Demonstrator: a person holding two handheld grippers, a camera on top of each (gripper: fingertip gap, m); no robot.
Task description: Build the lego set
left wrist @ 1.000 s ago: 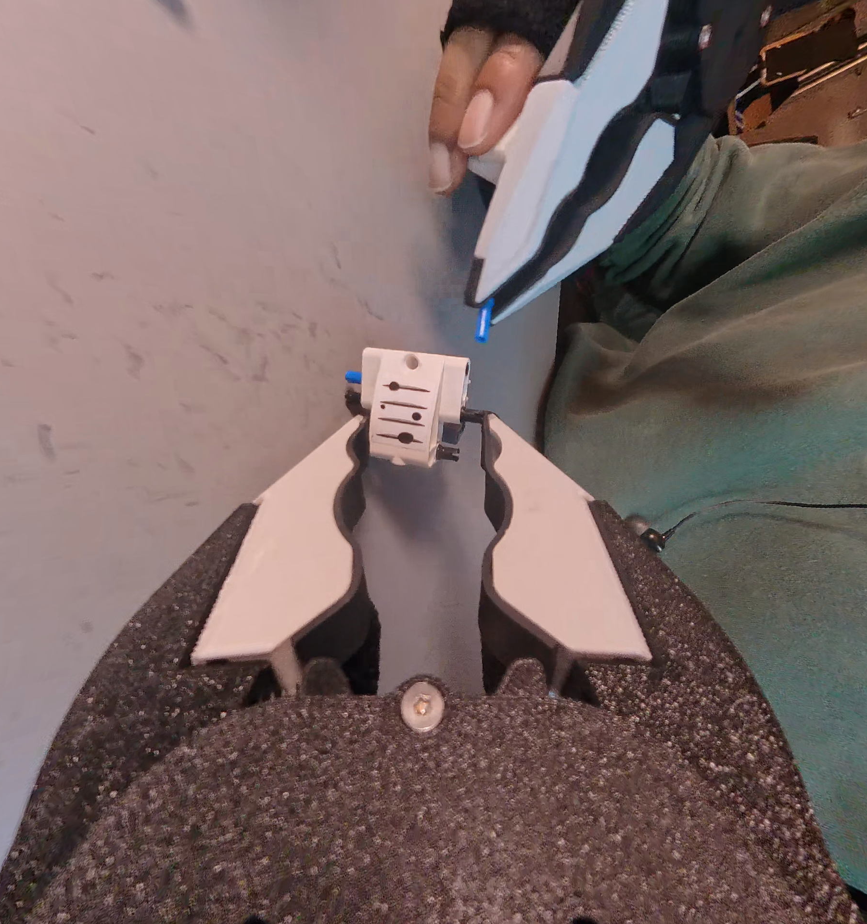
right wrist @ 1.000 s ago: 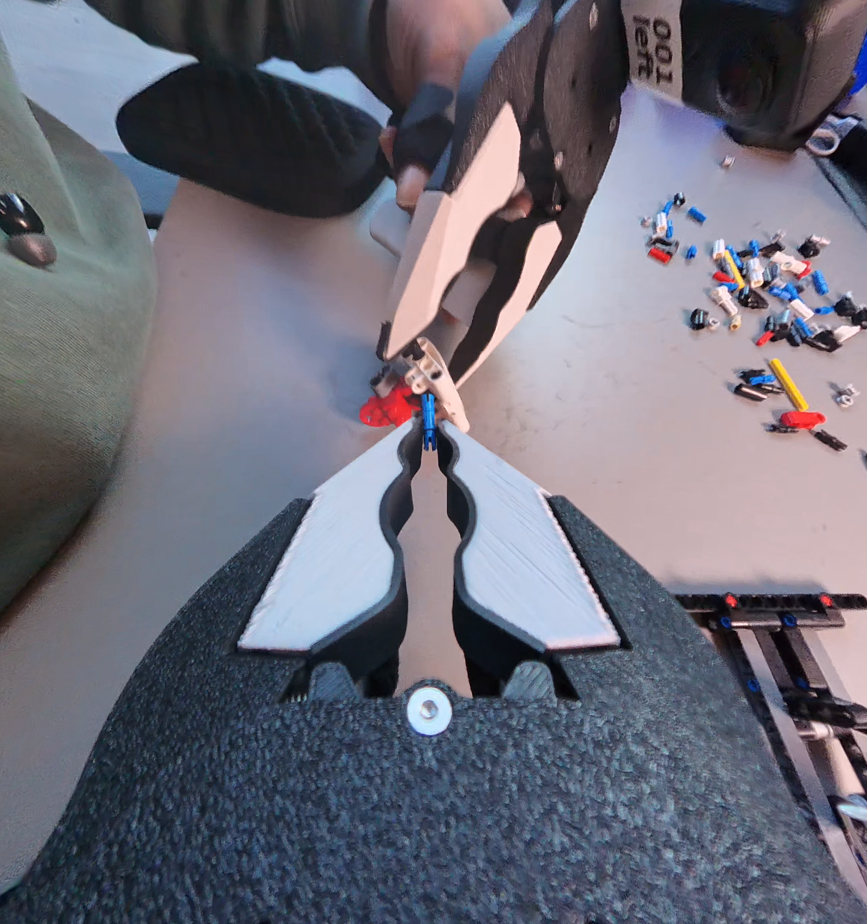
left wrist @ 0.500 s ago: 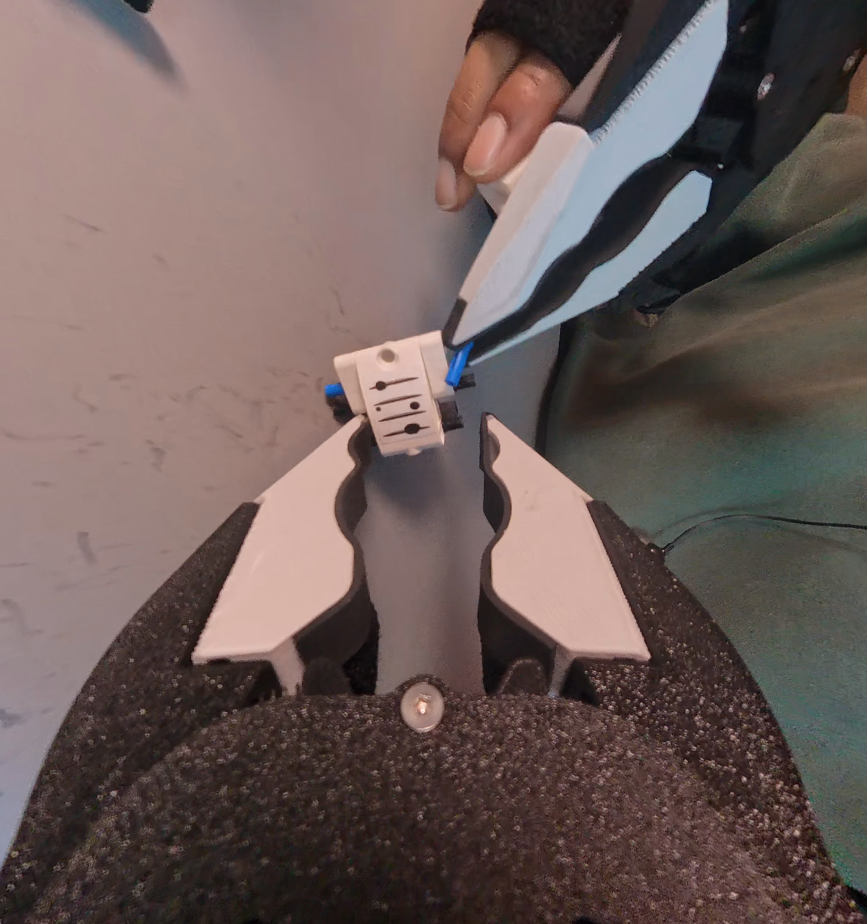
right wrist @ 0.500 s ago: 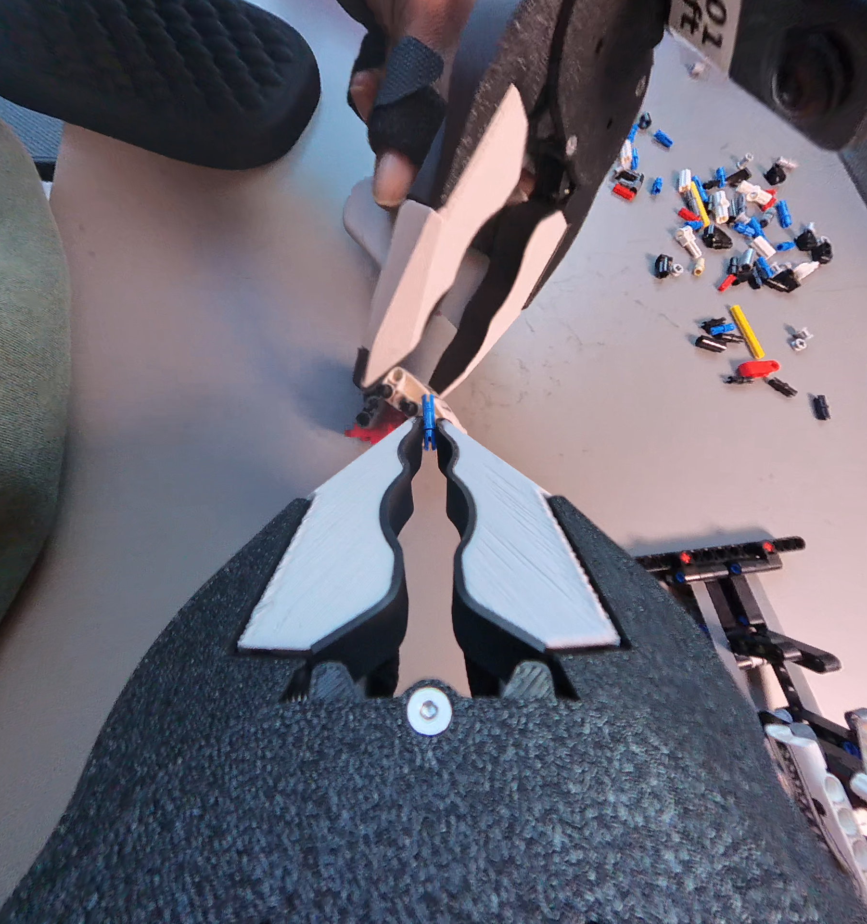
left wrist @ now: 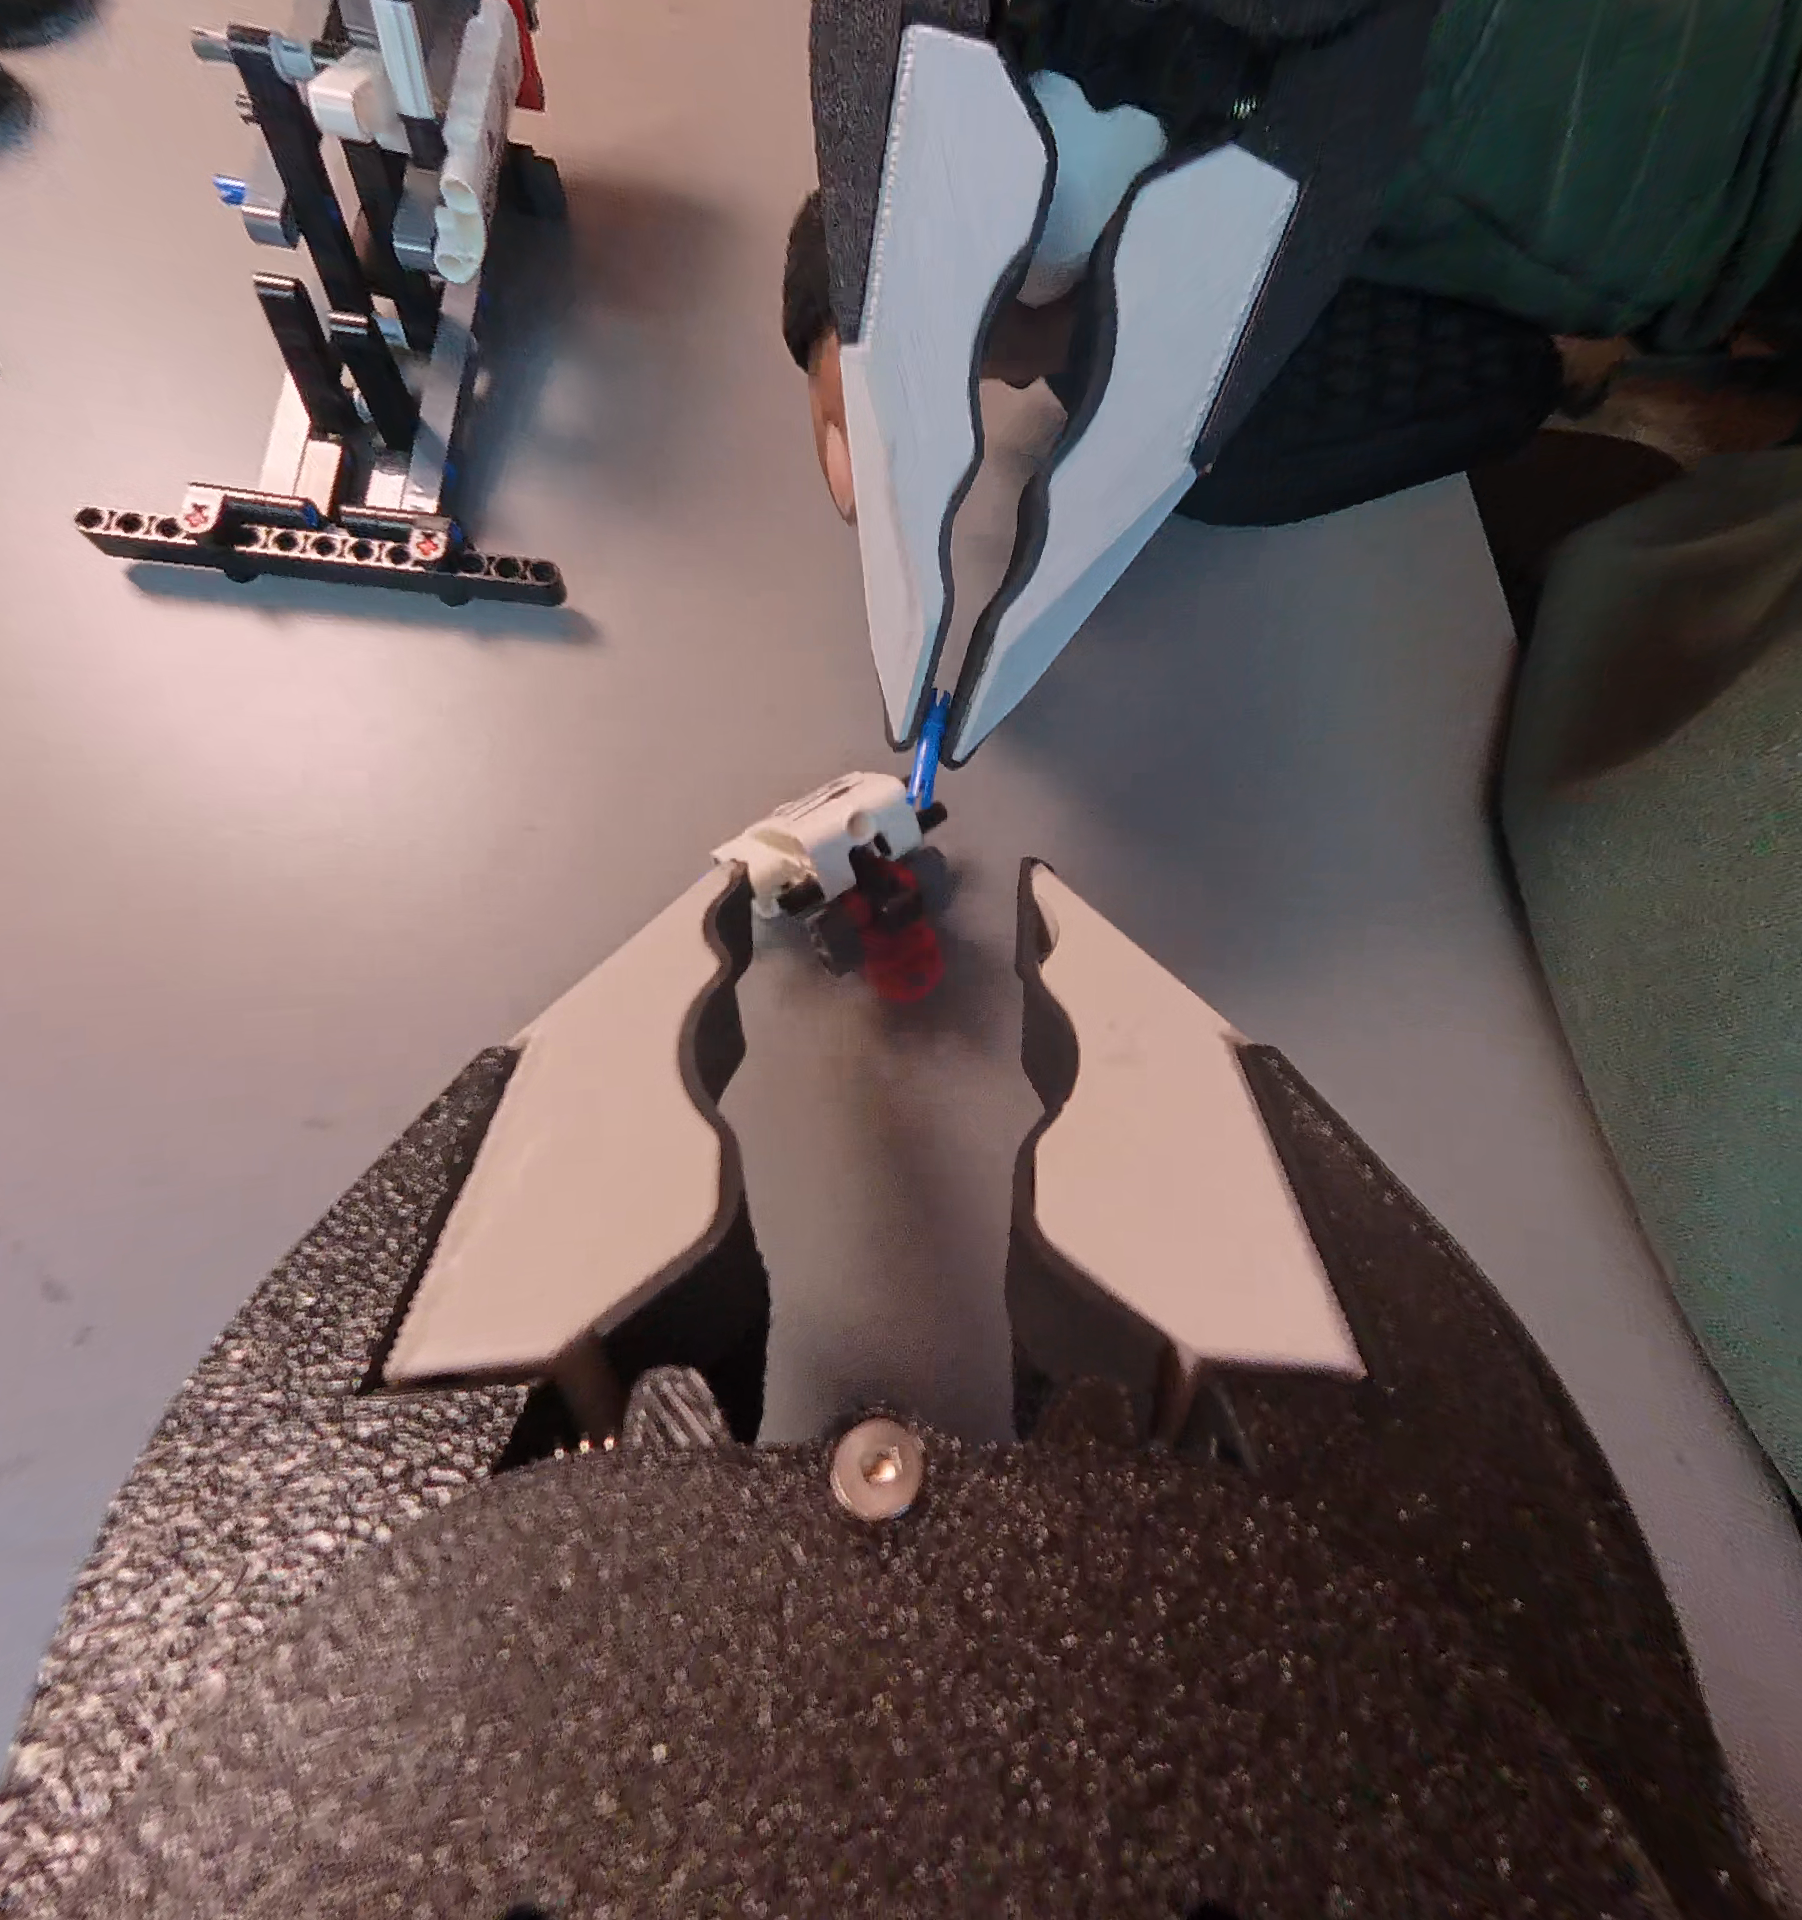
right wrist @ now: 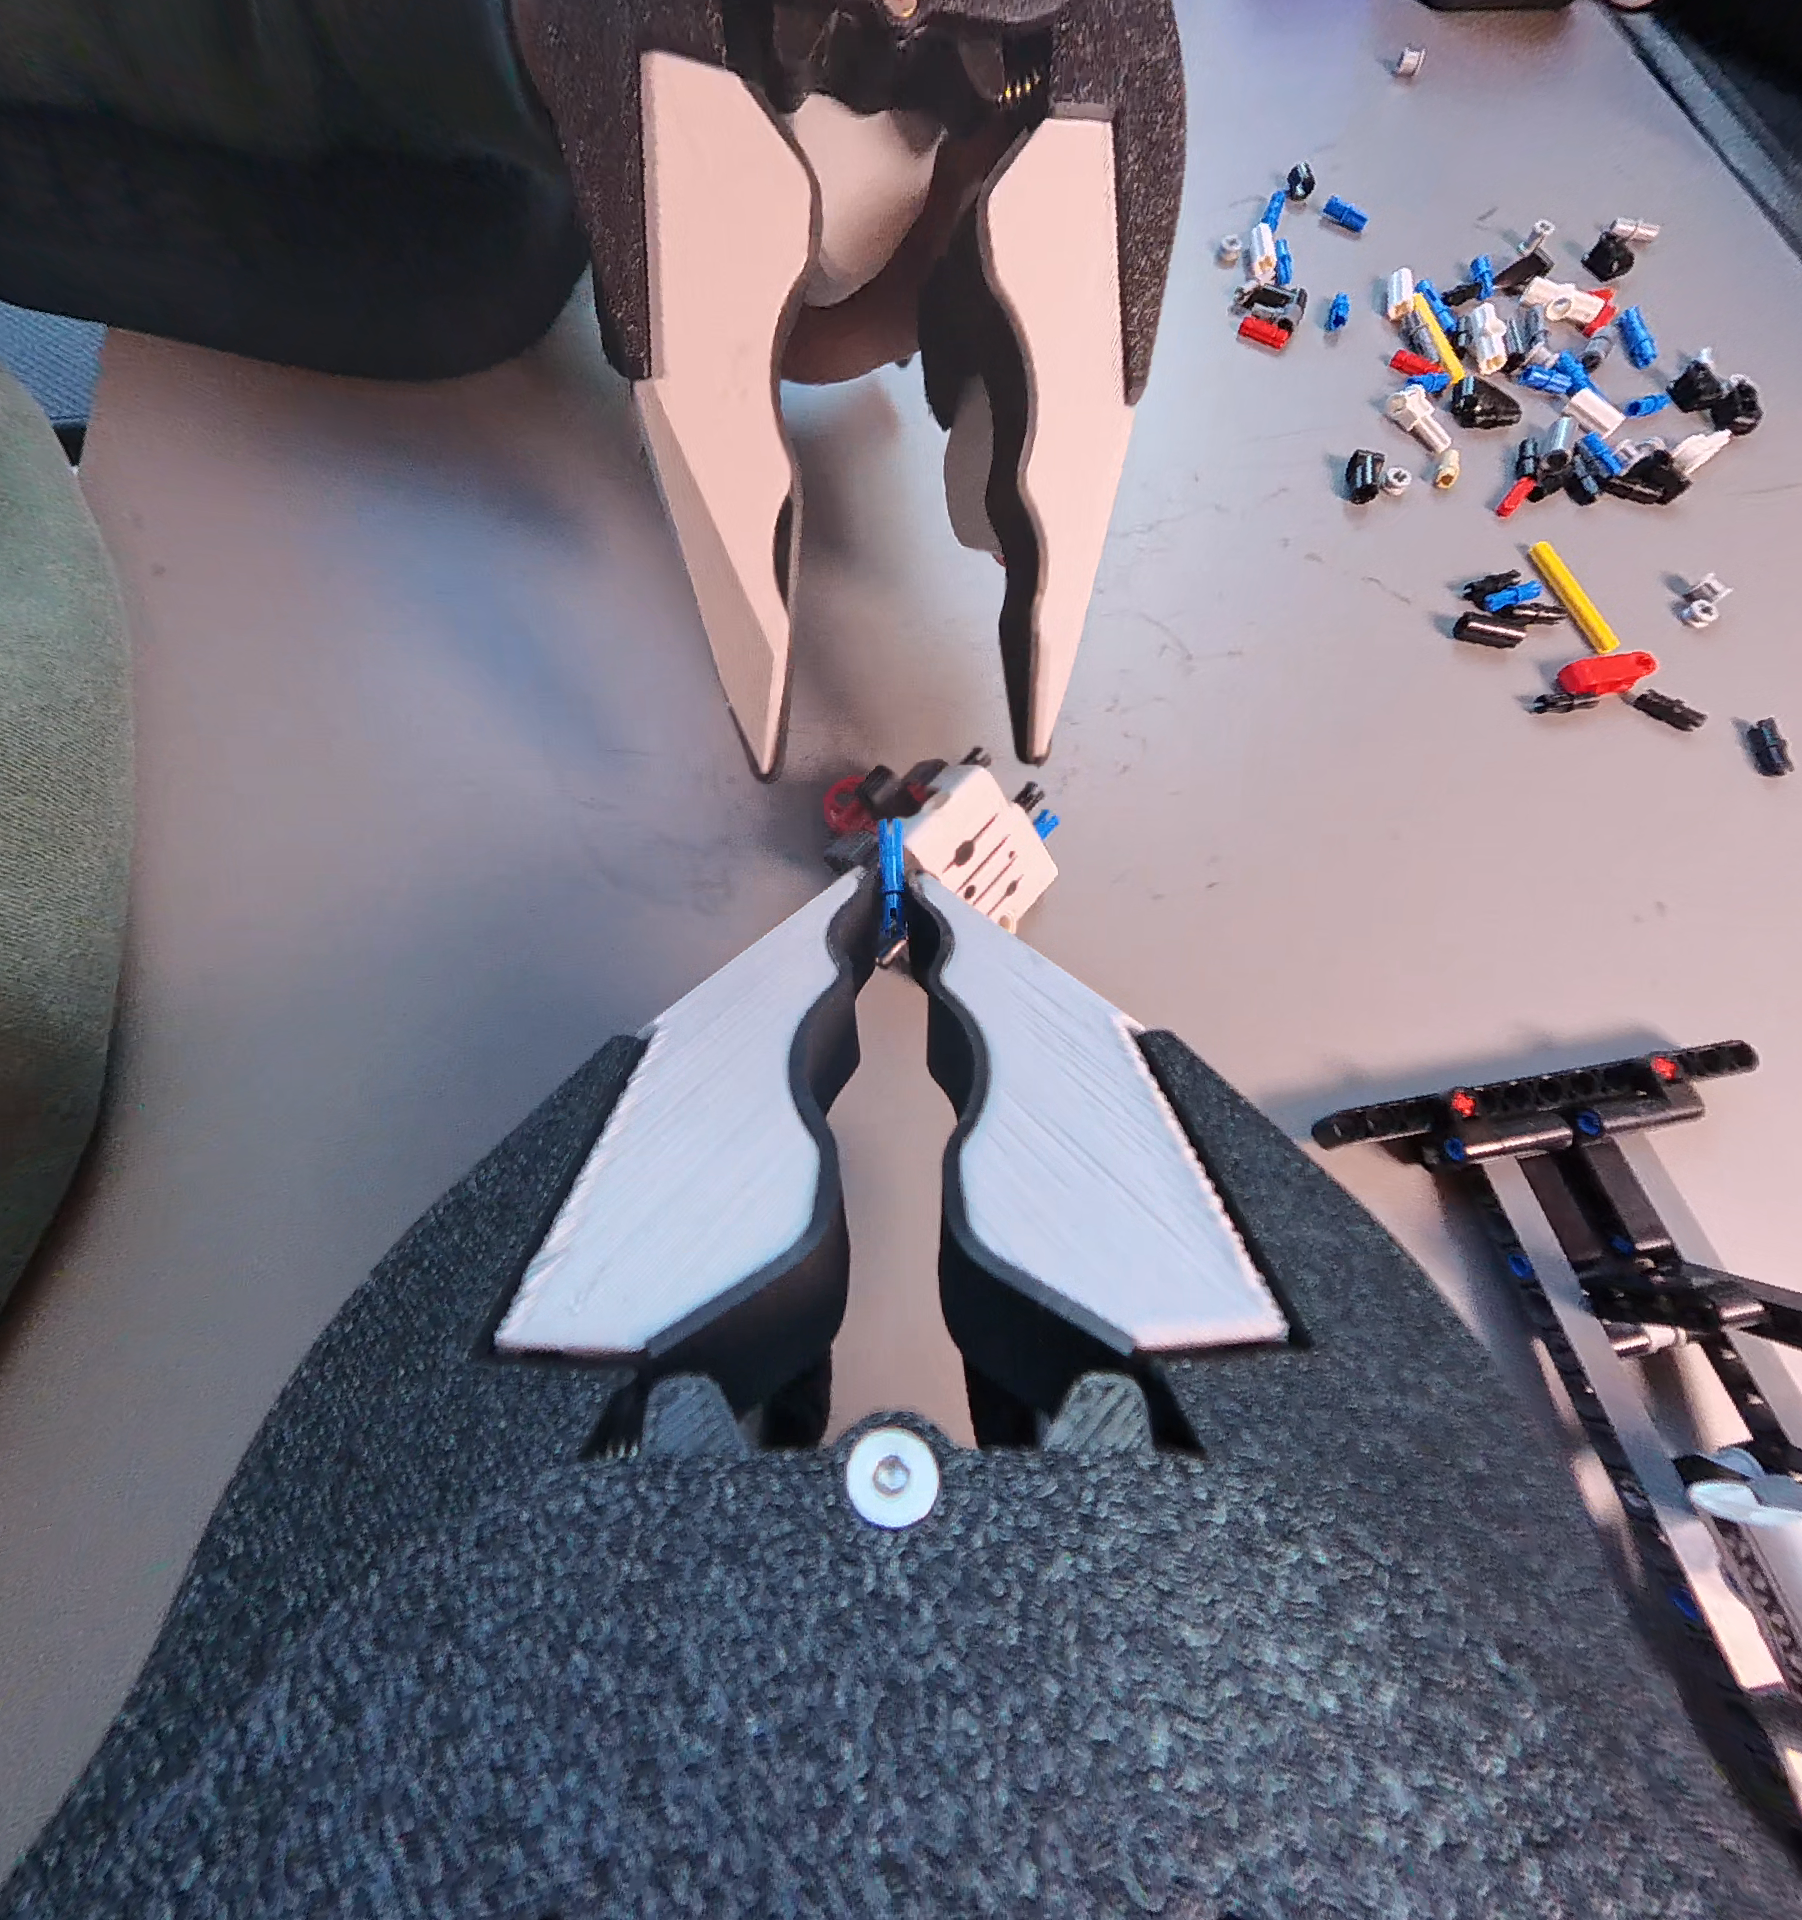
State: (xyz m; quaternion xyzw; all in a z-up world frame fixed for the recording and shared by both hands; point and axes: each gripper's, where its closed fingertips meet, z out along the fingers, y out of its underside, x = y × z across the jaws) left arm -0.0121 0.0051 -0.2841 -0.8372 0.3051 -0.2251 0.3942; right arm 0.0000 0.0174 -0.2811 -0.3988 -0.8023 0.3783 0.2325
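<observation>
Right gripper (right wrist: 889,894) jaws nearly closed, pinching blue pin (right wrist: 889,871); pin tip touching small white-red assembly (right wrist: 964,844) lying on tabletop (right wrist: 409,727). Left gripper (left wrist: 881,883) jaws wide, empty, straddling assembly; half second ago assembly was lifted between them. Bare tabletop left of assembly; tabletop edge near person's green garment (left wrist: 1707,935). Black frame build (right wrist: 1603,1195) near right, loose parts pile (right wrist: 1499,384) far right.

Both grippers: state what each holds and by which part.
The right gripper pinches the blue pin by its lower end. The left gripper holds nothing; the small white assembly lies loose between its open fingers.
</observation>
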